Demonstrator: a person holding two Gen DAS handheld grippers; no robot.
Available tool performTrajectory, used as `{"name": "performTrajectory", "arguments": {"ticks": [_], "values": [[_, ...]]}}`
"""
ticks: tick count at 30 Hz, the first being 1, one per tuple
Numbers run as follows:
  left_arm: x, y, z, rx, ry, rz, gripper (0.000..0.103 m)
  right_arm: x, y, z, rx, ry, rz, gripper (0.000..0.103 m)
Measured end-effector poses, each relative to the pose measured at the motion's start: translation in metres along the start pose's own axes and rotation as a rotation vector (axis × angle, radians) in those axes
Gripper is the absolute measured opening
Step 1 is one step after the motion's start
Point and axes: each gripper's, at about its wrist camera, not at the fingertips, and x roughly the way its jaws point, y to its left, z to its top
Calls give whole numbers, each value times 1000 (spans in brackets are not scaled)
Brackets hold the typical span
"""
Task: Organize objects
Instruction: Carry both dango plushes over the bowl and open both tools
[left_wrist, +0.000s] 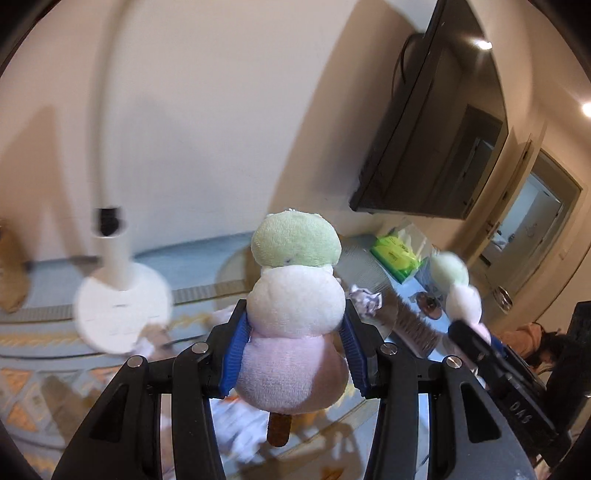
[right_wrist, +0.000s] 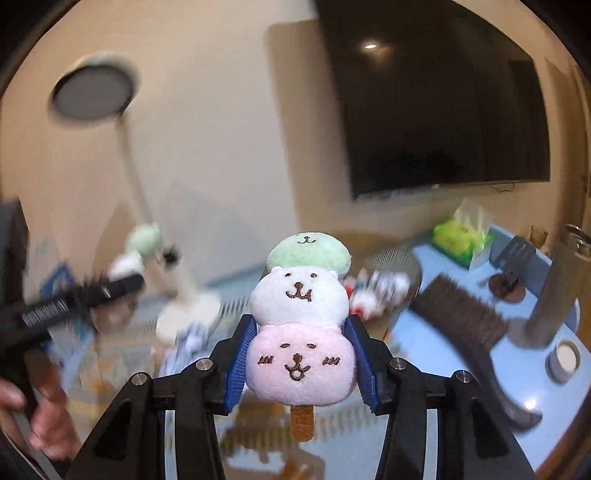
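Left gripper (left_wrist: 293, 354) clamped on a plush (left_wrist: 291, 332), right gripper (right_wrist: 301, 360) clamped on a second plush (right_wrist: 301, 332); both held in the air above the table (right_wrist: 461, 354). Plushes likely light, soft, squashy, unbreakable. Best hold: pink bottom ball; stick looks too thin.
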Motion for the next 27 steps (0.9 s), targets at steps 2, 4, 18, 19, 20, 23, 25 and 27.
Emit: {"name": "performTrajectory", "arguments": {"ticks": [2, 4, 18, 19, 20, 23, 25, 27], "values": [[30, -9, 10, 8, 21, 11, 44, 16, -11, 18, 31, -12, -1, 48], [57, -14, 16, 7, 43, 15, 44, 37, -21, 34, 64, -8, 7, 48], [75, 1, 23, -82, 18, -62, 84, 126, -67, 54, 159, 126, 32, 73], [64, 2, 22, -83, 6, -70, 84, 124, -71, 50, 162, 129, 32, 73], [50, 3, 21, -85, -12, -75, 84, 118, -72, 47, 168, 133, 33, 73], [1, 11, 21, -98, -68, -88, 84, 95, -71, 41, 192, 133, 75, 73], [-40, 17, 17, -86, -122, -75, 84, 77, -61, 40, 183, 128, 103, 73], [-81, 22, 11, -69, -207, -26, 84, 57, -45, 39, 155, 117, 118, 73]]}}
